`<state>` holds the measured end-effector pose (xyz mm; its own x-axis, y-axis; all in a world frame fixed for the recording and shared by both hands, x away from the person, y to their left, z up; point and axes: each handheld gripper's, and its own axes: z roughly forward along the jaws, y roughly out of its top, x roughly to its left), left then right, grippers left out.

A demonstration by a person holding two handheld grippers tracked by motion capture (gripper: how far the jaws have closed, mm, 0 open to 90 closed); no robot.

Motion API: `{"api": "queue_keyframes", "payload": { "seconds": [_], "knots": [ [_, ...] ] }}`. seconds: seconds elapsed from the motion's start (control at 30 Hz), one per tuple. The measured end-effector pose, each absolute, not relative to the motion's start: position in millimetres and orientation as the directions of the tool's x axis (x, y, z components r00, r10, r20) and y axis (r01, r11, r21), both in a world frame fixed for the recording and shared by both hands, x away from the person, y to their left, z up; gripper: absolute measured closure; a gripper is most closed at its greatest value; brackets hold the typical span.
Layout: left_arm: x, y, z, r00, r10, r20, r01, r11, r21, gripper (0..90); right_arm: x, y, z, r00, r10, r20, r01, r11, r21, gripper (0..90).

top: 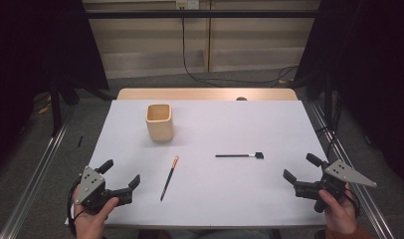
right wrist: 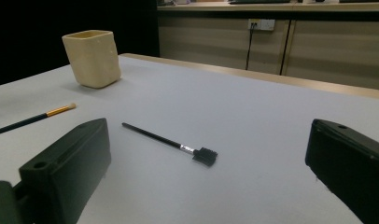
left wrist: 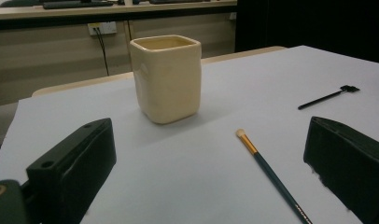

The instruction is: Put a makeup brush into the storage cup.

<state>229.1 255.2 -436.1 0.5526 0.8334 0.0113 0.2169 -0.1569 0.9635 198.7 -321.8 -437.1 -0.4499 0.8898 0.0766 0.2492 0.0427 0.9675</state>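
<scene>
A cream square cup (top: 159, 122) (left wrist: 166, 77) (right wrist: 91, 57) stands upright on the white table sheet (top: 215, 124), left of centre. A dark-handled brush with a gold ferrule and pale tip (top: 169, 178) (left wrist: 270, 175) (right wrist: 33, 118) lies in front of the cup. A thin black brush with a small black head (top: 239, 156) (left wrist: 327, 97) (right wrist: 171, 143) lies to its right. My left gripper (top: 121, 174) rests open at the near left corner, nothing between its jaws. My right gripper (top: 302, 168) sits open at the near right edge, also holding nothing.
The wooden table edge (top: 205, 94) runs along the far side. Metal rails (top: 36, 174) flank the table on both sides. Cables (top: 200, 74) trail on the floor behind, and a wall socket (right wrist: 261, 23) sits on the far wall.
</scene>
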Motion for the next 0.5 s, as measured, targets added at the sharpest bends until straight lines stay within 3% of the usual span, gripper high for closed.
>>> {"api": "queue_keyframes", "payload": {
  "seconds": [0.5],
  "knots": [
    [225.7, 251.7, -436.2, 0.574, 0.818, -0.034, 0.240, -0.129, 0.962, 4.1, 198.5, -321.5, -437.5, -0.464, 0.882, 0.085, 0.254, 0.040, 0.966, 0.0]
  ]
}}
